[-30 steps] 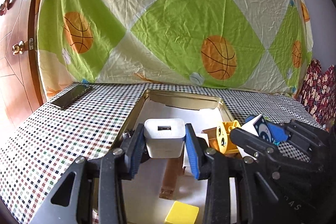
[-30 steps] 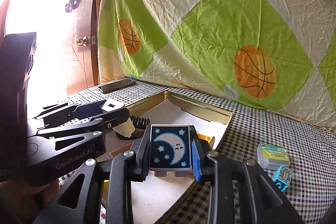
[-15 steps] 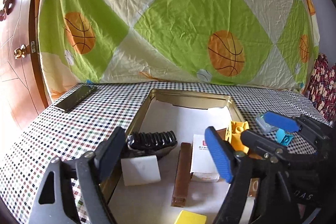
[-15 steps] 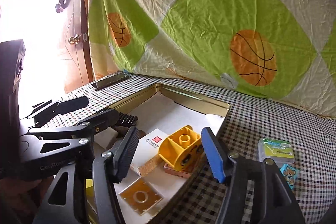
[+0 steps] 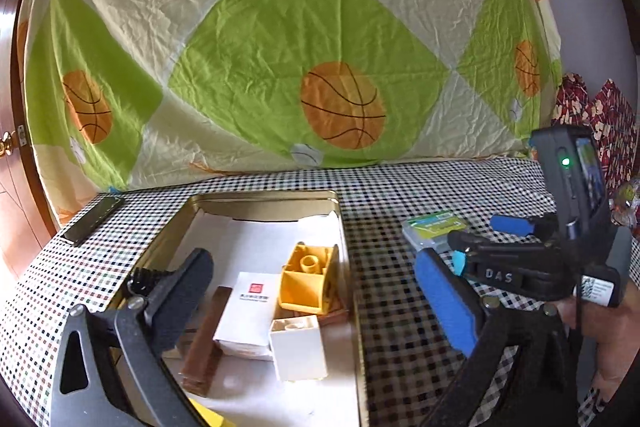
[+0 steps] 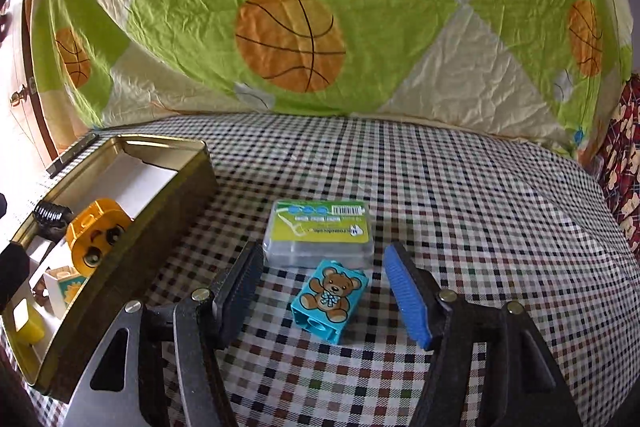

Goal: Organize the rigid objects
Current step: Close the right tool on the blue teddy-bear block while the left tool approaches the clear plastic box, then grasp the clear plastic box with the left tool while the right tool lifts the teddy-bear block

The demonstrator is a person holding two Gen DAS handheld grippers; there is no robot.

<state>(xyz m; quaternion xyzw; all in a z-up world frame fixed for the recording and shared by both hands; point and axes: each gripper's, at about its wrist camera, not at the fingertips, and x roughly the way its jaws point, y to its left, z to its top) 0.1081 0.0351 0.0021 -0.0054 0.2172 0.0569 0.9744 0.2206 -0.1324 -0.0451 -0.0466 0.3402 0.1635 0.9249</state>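
- Hovering over the checked worktop [image 6: 440,187], the right tongs [image 6: 324,291] stand apart with nothing clamped; the teddy-bear block [image 6: 330,297] lies on the cloth in the gap between the two pads, touched by neither.
- The block's long axis runs roughly fore and aft along the tongs' line, tilted a little to the right at the far end, so the pads face its two long sides. Judged from this, a short drop and a squeeze would seat it.
- Just beyond the block, touching or almost touching its far end, lies the clear case with the green label [image 6: 320,233]; a reach too deep could nudge it.
- The gold tin [image 6: 132,227] sits to the left of the right tongs, well apart from the block, and already holds a yellow block [image 5: 306,281], a white block [image 5: 298,349], a white card box [image 5: 248,311] and a brown bar [image 5: 204,339].
- The left tongs [image 5: 316,291] hang above the tin's near end, their jaws opening wide and empty; the white block lies below them, untouched.
- The right hand is plainly the nearer one to the teddy-bear block; the left would have to cross the tin's rim to reach it.
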